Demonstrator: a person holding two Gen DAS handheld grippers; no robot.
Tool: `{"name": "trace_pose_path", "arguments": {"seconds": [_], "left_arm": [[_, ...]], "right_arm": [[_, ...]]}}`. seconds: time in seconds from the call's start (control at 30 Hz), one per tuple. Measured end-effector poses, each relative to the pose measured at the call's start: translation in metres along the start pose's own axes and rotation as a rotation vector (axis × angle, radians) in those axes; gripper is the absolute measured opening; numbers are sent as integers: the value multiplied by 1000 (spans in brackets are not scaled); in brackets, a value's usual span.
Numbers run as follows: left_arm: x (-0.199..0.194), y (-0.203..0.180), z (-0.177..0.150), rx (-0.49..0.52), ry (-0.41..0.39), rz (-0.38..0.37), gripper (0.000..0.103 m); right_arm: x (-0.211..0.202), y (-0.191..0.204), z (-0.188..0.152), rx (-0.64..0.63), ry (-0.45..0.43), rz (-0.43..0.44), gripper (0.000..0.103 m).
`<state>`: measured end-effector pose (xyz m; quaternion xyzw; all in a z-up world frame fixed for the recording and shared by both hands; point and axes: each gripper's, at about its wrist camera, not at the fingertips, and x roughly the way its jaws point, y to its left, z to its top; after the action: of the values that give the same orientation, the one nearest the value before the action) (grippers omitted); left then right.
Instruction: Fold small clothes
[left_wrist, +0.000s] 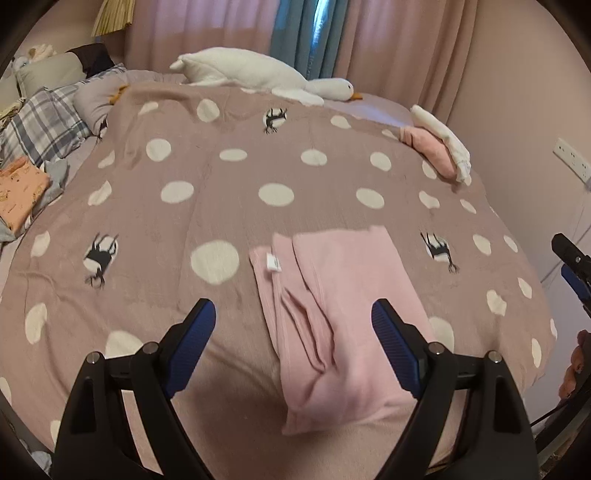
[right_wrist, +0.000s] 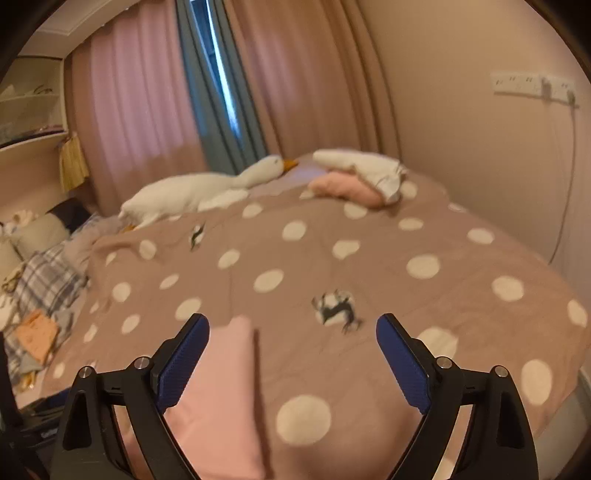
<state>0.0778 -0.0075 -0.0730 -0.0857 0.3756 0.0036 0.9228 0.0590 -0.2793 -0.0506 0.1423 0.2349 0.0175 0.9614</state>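
On the far left of the bed, in the left wrist view, a plaid pillow (left_wrist: 40, 125) lies by an orange folded cloth (left_wrist: 22, 194). They sit at the edge of a big brown blanket with white dots (left_wrist: 229, 206).

The left gripper (left_wrist: 293, 317) hangs above the blanket with its two blue fingers (left_wrist: 192, 347) spread wide. Nothing is between them and nothing is held. The pink folded garment (left_wrist: 332, 302) lies flat on the blanket, near the camera and a bit right of the middle. It is longer than it is wide. Its long side runs from near to far, leaning a little to the left at the far end. A small white tag (left_wrist: 272, 263) shows near its far left corner. Loose folds run along its left side.

At the far side of the bed lies a long white goose toy (left_wrist: 258, 74), its orange beak pointing right. Farther right sits a stack of folded pink and white clothes (left_wrist: 439, 147), well apart from the garment.

In the right wrist view, the right gripper (right_wrist: 293, 354) is also spread wide and holds nothing. The garment lies low at its left finger (right_wrist: 183, 363), partly hidden behind it. On the wall at the right is a white power strip (right_wrist: 532, 86).
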Motion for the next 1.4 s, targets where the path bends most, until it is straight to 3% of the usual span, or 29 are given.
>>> {"name": "trace_pose_path", "arguments": {"seconds": [0.17, 0.3, 0.57, 0.63, 1.0, 1.2, 1.4], "left_arm": [[-15, 6, 18, -15, -36, 9, 86], [-36, 10, 27, -30, -88, 78, 86], [-75, 10, 15, -69, -137, 39, 91], [-79, 4, 10, -58, -131, 54, 91], [-70, -16, -18, -22, -34, 91, 91], [-59, -20, -37, 38, 1, 172, 91], [-35, -14, -45, 37, 76, 165, 92]], "right_arm": [[0, 12, 25, -40, -36, 5, 92], [-17, 18, 37, -91, -114, -57, 92], [-58, 13, 42, -87, -151, -26, 93], [-60, 17, 40, -109, -130, -21, 98], [-39, 54, -7, -226, 63, 75, 98], [-30, 54, -22, -219, 136, 31, 98], [-8, 48, -33, -195, 215, 21, 98]]}}
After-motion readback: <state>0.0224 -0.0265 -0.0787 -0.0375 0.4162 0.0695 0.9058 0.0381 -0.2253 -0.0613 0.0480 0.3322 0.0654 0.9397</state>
